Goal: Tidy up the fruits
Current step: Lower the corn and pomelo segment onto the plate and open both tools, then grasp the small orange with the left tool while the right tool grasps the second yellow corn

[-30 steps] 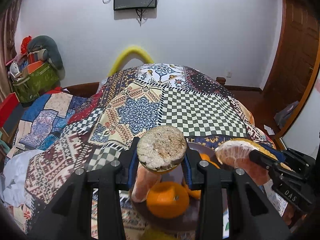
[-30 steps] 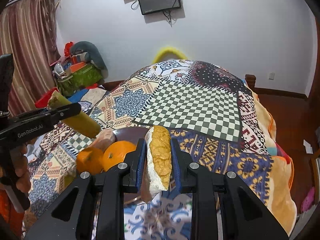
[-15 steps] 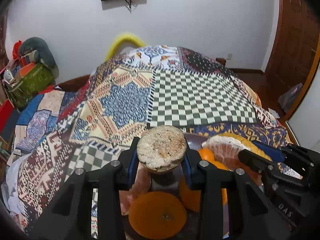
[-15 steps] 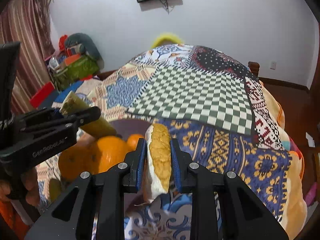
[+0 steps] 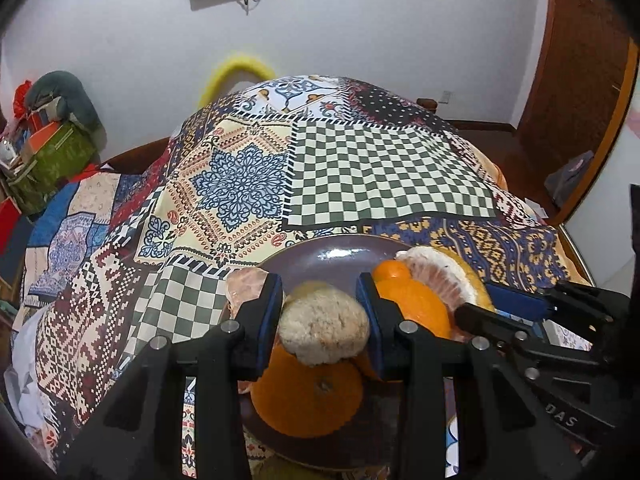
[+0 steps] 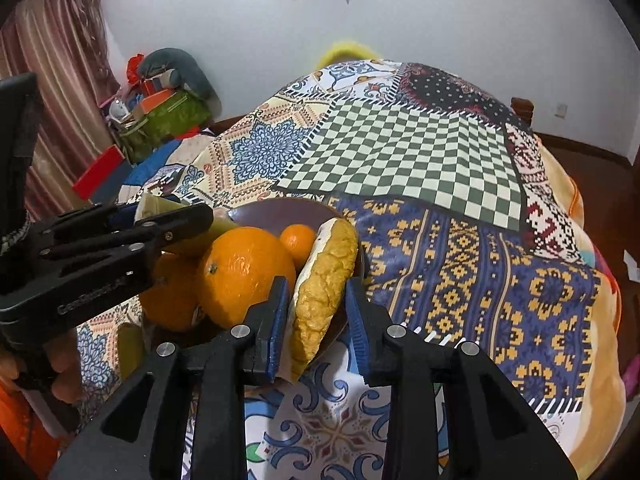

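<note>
Placing step: right gripper [image 6: 316, 320] opening, pomelo wedge [image 6: 324, 280] between jaws, resting on plate [image 6: 276, 210] right rim. Left gripper [image 5: 322, 316] clamped on fruit chunk [image 5: 324, 330] over oranges [image 5: 308, 396]. Next: lower chunk, release, back out clear.

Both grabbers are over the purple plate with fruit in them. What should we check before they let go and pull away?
1. Plate under both pieces: ok.
2. Right gripper letting go of the pomelo wedge: ok, its jaws are opening with the wedge between them.
3. Wedge resting on the plate: cannot tell; it leans against the big orange.
4. Left gripper has released its yellow-skinned fruit piece: not ok, pads press on it.
5. That piece has support below: cannot tell; an orange sits beneath.
</note>
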Action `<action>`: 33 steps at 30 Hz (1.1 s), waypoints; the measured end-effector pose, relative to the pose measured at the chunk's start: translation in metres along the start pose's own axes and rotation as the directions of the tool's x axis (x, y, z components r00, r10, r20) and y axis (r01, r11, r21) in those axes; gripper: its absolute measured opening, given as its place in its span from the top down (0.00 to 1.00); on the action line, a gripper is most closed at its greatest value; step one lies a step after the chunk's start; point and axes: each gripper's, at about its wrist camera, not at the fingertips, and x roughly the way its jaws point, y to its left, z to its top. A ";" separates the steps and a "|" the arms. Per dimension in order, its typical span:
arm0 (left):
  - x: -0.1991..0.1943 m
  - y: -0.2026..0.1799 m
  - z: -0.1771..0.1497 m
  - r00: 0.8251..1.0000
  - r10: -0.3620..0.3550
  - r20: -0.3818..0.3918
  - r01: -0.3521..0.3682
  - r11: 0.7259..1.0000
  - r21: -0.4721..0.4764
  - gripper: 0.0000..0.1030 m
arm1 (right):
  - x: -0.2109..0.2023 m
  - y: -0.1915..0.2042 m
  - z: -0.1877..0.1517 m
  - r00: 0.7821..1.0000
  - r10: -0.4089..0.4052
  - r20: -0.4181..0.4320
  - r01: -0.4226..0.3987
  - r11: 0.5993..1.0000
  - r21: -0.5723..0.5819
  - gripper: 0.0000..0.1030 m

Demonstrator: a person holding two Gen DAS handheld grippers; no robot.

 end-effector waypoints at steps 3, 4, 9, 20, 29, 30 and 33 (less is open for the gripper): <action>-0.004 -0.004 -0.001 1.000 0.004 -0.004 -0.004 1.000 0.015 0.63 | 0.001 -0.002 -0.001 1.000 0.004 -0.010 -0.004 1.000 0.006 0.72; -0.005 -0.004 -0.001 1.000 0.005 -0.004 -0.005 1.000 0.015 0.63 | -0.001 -0.002 -0.001 1.000 0.008 -0.012 -0.008 1.000 0.008 0.71; -0.018 0.000 -0.004 1.000 -0.019 -0.005 0.019 1.000 -0.009 0.62 | -0.012 0.000 -0.004 1.000 -0.018 0.006 0.018 1.000 -0.002 0.54; -0.088 0.010 -0.012 0.996 0.006 0.085 -0.002 0.999 -0.042 0.46 | -0.068 0.020 -0.003 0.995 -0.046 0.088 0.049 0.998 -0.036 0.51; -0.146 0.022 -0.039 0.991 0.028 0.131 -0.019 0.997 -0.071 0.37 | -0.111 0.052 -0.019 0.987 -0.064 0.146 0.081 0.990 -0.112 0.49; -0.150 0.023 -0.044 0.991 0.031 0.128 -0.022 0.997 -0.073 0.37 | -0.115 0.056 -0.023 0.987 -0.067 0.149 0.085 0.989 -0.122 0.48; -0.157 0.025 -0.055 0.993 0.031 0.115 -0.022 0.997 -0.075 0.37 | -0.124 0.063 -0.035 0.986 -0.068 0.154 0.089 0.987 -0.133 0.45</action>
